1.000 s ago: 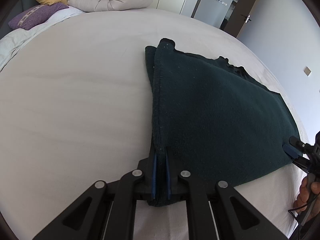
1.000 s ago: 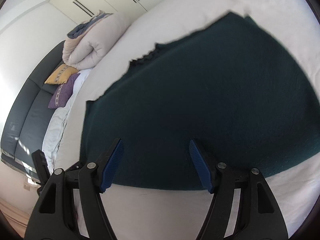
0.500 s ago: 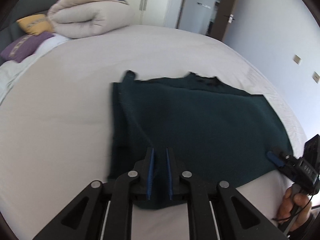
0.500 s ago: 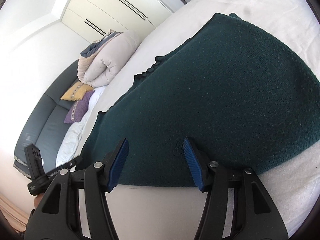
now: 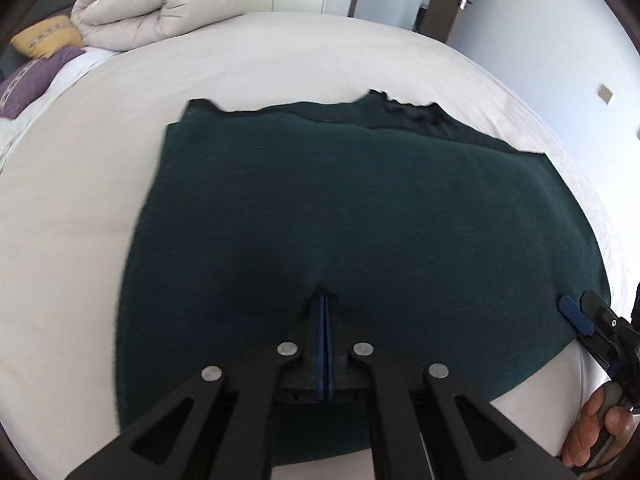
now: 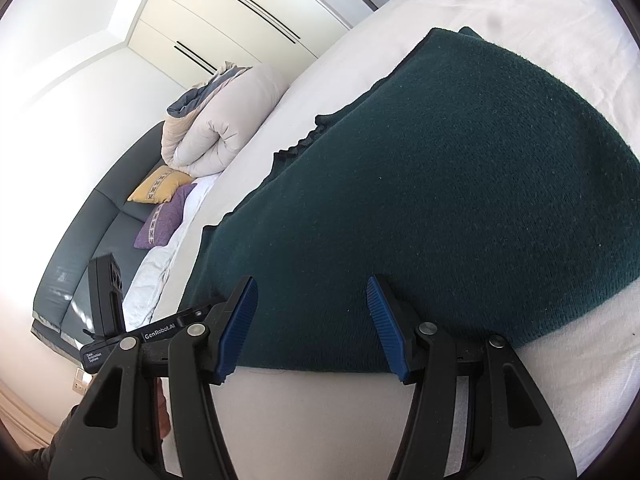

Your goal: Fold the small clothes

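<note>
Pillows: a yellow pillow [image 5: 46,36] and a purple pillow [image 5: 28,80] lie at the far left of the bed, well apart from the work, so they play no part in the fold.
Duvet: a rolled cream duvet [image 5: 160,12] sits behind the pillows at the head of the bed, apparently bundled away to leave bare sheet for folding.
Bed: the white bed [image 5: 72,208] serves as the folding surface; its flat sheet shows on every side of the garment.
Garment: the dark green knit garment [image 5: 360,208] lies spread near the front edge of the bed, a second layer showing along its far edge, so it looks already doubled once.
Left gripper: the left gripper [image 5: 325,312] hangs above the near middle of the garment, jaws pressed together. No cloth shows between the blue pads; whether the tips pinch a small pucker of knit just ahead of them I cannot tell. It points steeply down at the fabric, probably to press or smooth the layer.
Right gripper: the right gripper [image 6: 312,312] stands at the garment's near right corner with jaws parted, the hem lying between the pads but not squeezed. It seems placed to take that edge.
Hand: a person's hand [image 5: 592,432] holds the right gripper's handle at the far right.
Stage: judged partway, the next fold not yet begun.
</note>
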{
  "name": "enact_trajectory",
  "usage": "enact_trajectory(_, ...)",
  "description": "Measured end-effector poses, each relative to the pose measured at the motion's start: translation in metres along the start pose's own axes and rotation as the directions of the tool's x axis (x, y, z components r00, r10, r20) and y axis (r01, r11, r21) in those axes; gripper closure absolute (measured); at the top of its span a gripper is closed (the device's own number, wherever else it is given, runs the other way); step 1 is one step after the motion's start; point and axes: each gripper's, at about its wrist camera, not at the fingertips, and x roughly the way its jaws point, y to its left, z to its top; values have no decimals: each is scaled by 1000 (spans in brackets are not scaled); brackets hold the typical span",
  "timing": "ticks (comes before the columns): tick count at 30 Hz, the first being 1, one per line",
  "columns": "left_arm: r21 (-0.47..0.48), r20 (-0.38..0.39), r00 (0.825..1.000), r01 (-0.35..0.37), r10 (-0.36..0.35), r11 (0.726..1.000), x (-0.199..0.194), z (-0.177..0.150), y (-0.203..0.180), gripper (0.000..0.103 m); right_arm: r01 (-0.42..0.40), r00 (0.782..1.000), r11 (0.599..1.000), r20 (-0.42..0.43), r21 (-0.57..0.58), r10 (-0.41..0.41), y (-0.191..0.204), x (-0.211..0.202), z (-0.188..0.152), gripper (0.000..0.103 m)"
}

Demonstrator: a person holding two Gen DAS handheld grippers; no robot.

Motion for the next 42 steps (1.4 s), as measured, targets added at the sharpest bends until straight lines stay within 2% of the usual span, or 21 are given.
enact_trajectory(5, -44, 28, 999, 28, -27, 999, -14, -24, 24, 98, 9, 1000, 1000, -2, -6, -9, 2, 0, 0, 48)
enact_trajectory(6, -55, 37, 999, 15, -13, 998, -19, -30, 29, 98, 13, 1000, 1000, -3, -8, -13, 2, 0, 0, 48)
enact_trajectory(10, -145, 54, 998, 35, -28, 989, -42, -42, 44, 99, 23, 1000, 1000, -5, -14, -23, 3, 1, 1, 48)
enact_trajectory(13, -100, 101, 995, 8, 2, 995, -56, -32, 31, 95, 27, 1000, 1000, -3, -15, -27, 3, 2, 1, 48)
enact_trajectory(16, -46, 137, 990, 29, -22, 999, -62, -12, 14, 86, 28, 1000, 999, -3, -15, -28, 3, 3, 1, 48)
enact_trajectory(17, -28, 146, 989, 26, -22, 999, -58, -1, 4, 85, 28, 1000, 999, -3, -15, -28, 3, 3, 1, 48)
enact_trajectory(19, 14, 160, 987, 20, -22, 1000, -47, 19, -11, 75, 28, 1000, 1000, -3, -15, -28, 3, 3, 1, 48)
enact_trajectory(22, 29, 140, 990, -19, 14, 999, -20, 41, -13, 73, 26, 1000, 1000, -3, -13, -26, 4, 3, 1, 48)
enact_trajectory(24, 0, 106, 992, -62, 61, 998, -1, 49, 3, 73, 22, 1000, 1000, -2, -11, -22, 3, 3, 1, 48)
enact_trajectory(26, -36, 82, 995, -60, 63, 998, 11, 48, 20, 71, 20, 1000, 1000, -4, -9, -20, 3, 3, 2, 48)
enact_trajectory(29, -51, 104, 994, -10, 15, 999, 11, 34, 42, 74, 37, 999, 999, -22, -9, -37, 7, 1, 4, 46)
enact_trajectory(32, -27, 123, 992, -7, 10, 1000, 9, 24, 45, 74, 57, 997, 998, -43, -12, -57, 22, 0, 12, 46)
enact_trajectory(35, -29, 134, 991, -8, 12, 1000, 10, 21, 45, 74, 31, 999, 998, -22, -54, -32, 52, 3, 30, 46)
enact_trajectory(37, -24, 143, 990, -11, 14, 1000, 12, 20, 44, 74, 19, 998, 995, -54, -100, -24, 75, 20, 47, 46)
enact_trajectory(39, -37, 148, 989, 10, -4, 999, 14, 21, 47, 74, 13, 991, 994, -129, -113, -27, 89, 48, 60, 46)
enact_trajectory(42, -54, 152, 988, 34, -25, 998, 15, 19, 51, 75, 4, 980, 994, -197, -110, -26, 97, 96, 76, 46)
